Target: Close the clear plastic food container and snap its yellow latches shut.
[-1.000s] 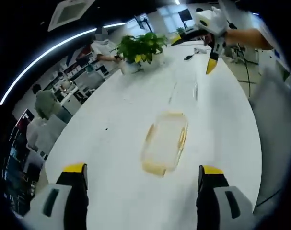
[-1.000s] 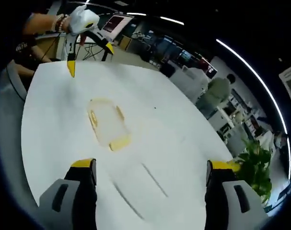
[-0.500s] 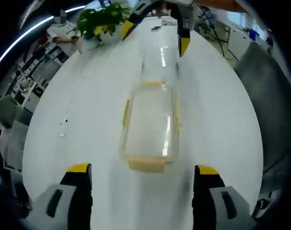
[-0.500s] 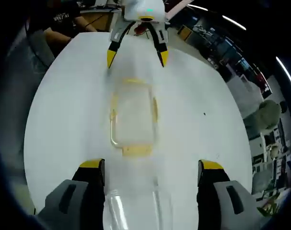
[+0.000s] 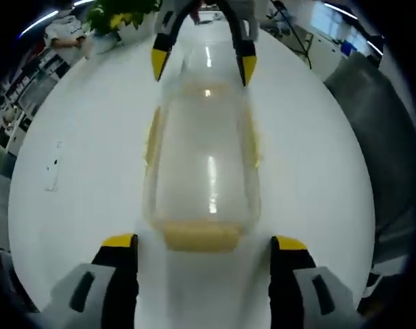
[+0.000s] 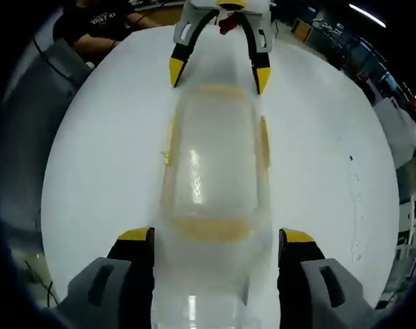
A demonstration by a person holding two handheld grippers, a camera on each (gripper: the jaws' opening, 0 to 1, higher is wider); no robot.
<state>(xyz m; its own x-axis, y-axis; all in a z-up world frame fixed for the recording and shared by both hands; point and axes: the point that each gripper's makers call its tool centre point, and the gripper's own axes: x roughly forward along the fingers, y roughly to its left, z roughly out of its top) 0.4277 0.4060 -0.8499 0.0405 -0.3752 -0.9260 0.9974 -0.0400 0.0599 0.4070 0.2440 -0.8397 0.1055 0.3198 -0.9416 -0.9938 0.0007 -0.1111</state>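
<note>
My left claw (image 5: 202, 241) stands with its jaws wide apart and nothing between them, its yellow tips low on either side of the near end of the clear food container (image 5: 202, 161). That end carries a yellow latch (image 5: 201, 235), which sits just ahead of the gap between my jaws; I cannot tell whether it is snapped down. The container lies lengthwise away from me on the white desk (image 5: 77, 171), its lid appearing to be on, with yellow strips running along both long sides. At its far end I see the right claw, its jaws also spread, one tip either side of the container's end. Beyond it, a green plant (image 5: 118, 10) stands at the desk's far edge, and a person (image 5: 64, 34) sits off to that side.

From the right gripper view, my right claw (image 6: 213, 236) is likewise open and empty, its jaws flanking the container's (image 6: 214, 161) other end, where a second yellow latch (image 6: 213, 229) lies just ahead of the gap. The left claw straddles the far end. The desk (image 6: 98, 151) stretches out to either side, and a person in a dark shirt (image 6: 101, 17) is behind the far edge.
</note>
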